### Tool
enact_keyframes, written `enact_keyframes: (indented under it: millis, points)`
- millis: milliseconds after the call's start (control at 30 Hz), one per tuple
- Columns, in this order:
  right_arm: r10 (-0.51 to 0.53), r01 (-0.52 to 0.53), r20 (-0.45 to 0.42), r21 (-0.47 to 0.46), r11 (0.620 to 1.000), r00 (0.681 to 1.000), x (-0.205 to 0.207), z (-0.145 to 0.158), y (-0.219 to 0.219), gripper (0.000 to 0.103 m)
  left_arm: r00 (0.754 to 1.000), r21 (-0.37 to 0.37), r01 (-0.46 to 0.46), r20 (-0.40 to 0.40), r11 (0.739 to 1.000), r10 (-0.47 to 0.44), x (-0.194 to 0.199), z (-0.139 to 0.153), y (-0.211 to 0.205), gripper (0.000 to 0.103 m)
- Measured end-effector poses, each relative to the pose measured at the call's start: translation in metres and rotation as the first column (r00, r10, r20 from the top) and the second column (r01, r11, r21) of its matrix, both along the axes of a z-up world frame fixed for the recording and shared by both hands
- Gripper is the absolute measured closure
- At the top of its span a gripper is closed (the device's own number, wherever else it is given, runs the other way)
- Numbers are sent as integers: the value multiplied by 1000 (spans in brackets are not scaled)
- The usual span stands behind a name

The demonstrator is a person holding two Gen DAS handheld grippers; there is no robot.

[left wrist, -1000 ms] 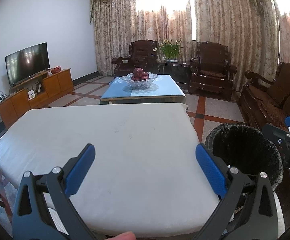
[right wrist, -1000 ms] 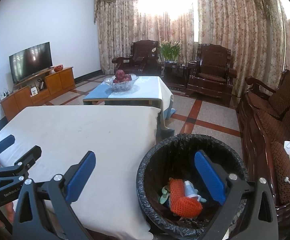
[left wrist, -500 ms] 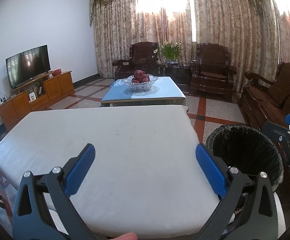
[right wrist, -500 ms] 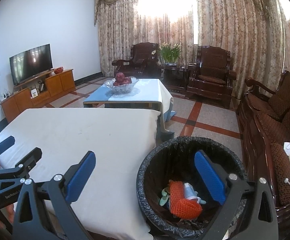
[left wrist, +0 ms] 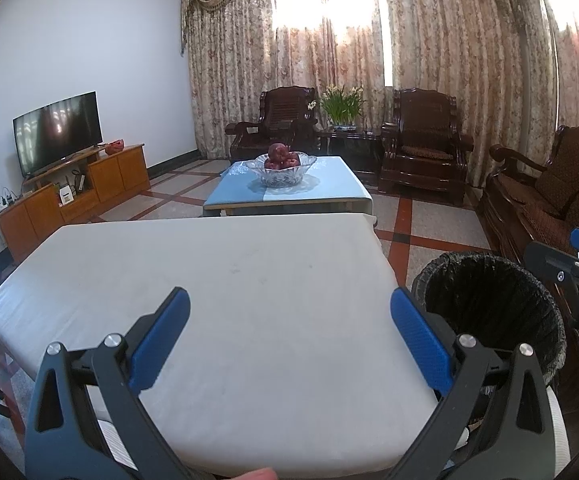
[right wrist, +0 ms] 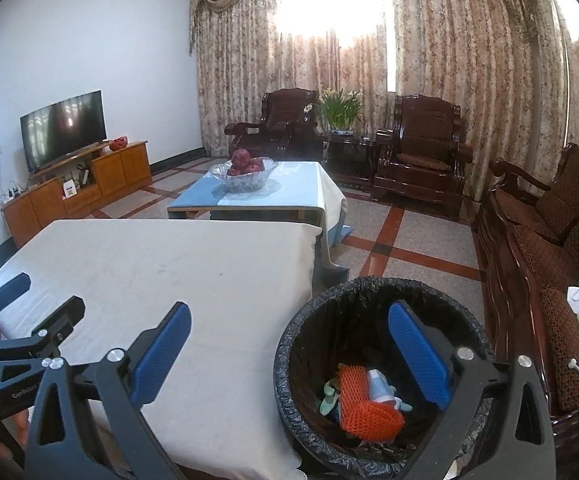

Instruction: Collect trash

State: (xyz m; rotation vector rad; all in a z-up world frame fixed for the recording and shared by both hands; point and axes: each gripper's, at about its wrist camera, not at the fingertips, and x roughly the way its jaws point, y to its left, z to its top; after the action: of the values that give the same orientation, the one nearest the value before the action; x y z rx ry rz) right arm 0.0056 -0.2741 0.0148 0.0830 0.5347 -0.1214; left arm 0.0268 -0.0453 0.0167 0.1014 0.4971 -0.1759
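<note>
Trash bin (right wrist: 373, 308) is a round one with a black liner, sitting on the floor just right of the counter's near corner. Inside at the bottom: an orange foam fruit net (right wrist: 363, 404), a small white-and-blue bottle (right wrist: 379, 386), some greenish scraps (right wrist: 329, 394).

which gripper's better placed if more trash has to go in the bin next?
Right, probably. The right gripper hangs open beside the lined trash bin, looking down on the orange mesh sleeve inside. The left gripper, also open and empty, sits over the white table, bin off to its side.
</note>
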Motion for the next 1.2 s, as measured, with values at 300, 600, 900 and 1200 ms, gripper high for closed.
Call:
enact_keyframes:
  millis: [300,600,900,1200]
  points:
    - [1,-1,-1,2,1000,1000,0,0,0,6,1000,0,-1,1,1000,1,-1,0,-1,6]
    - [0,0,-3,3,1000,1000,-1,0,0,6,1000,-3,-2,5,1000,2,2,6,2,6]
    - [1,-1,-2,3,1000,1000,-2,1,0,6,1000,-2,-2,7,1000,2,0,3,1,6]
    - [1,-1,-1,3,1000,1000,-1,1,0,6,1000,-2,-2,7,1000,2,1,3,1,6]
